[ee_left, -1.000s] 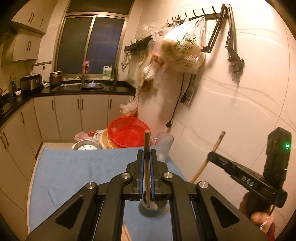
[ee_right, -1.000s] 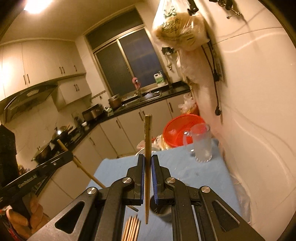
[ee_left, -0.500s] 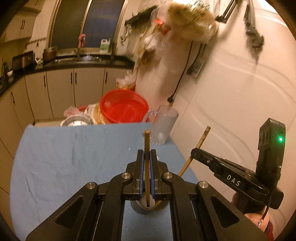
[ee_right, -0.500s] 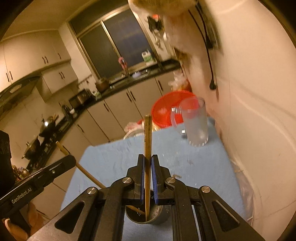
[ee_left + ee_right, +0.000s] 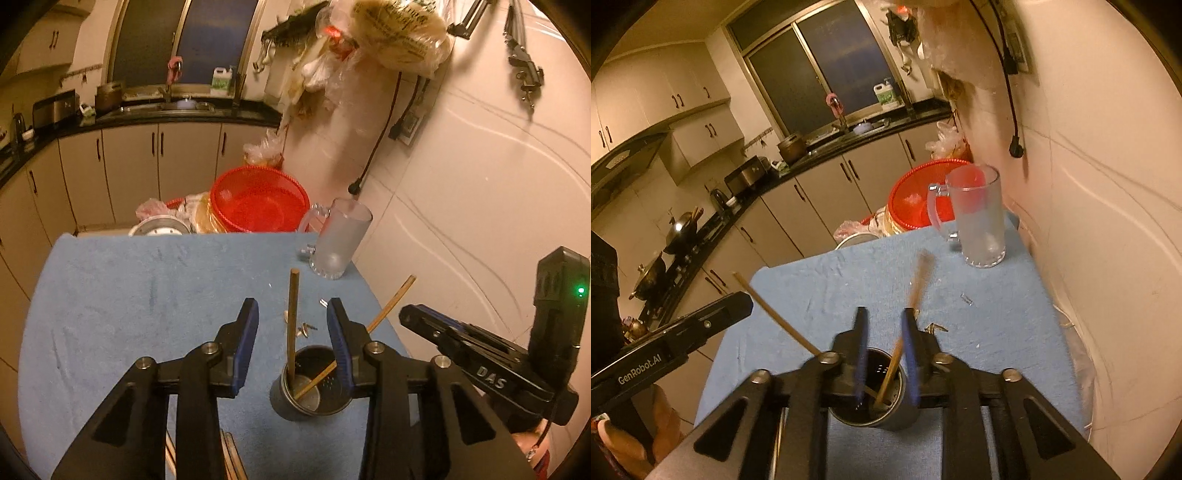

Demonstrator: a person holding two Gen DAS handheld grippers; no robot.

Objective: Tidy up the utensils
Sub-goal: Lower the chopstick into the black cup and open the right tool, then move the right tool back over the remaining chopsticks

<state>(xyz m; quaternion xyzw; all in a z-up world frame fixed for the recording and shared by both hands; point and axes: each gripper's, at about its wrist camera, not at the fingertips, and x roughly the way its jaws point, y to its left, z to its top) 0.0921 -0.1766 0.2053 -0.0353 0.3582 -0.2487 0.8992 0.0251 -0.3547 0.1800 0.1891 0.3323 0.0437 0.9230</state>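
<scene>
Both jaws are opening, the left hand-held gripper (image 5: 291,325) and right hand-held gripper (image 5: 884,341) each letting a chopstick (image 5: 292,325) drop into the metal holder cup (image 5: 308,384) near the table (image 5: 129,295) edge, where they stand leaning, clear of the pads.

2 chopsticks (image 5: 291,325) stand in the holder (image 5: 310,387) on the cloth (image 5: 129,295); mug (image 5: 340,240) behind.

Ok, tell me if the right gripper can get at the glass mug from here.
Probably yes: the right gripper, jaws opening, is over the metal cup; only bare blue cloth lies before the glass mug.
</scene>
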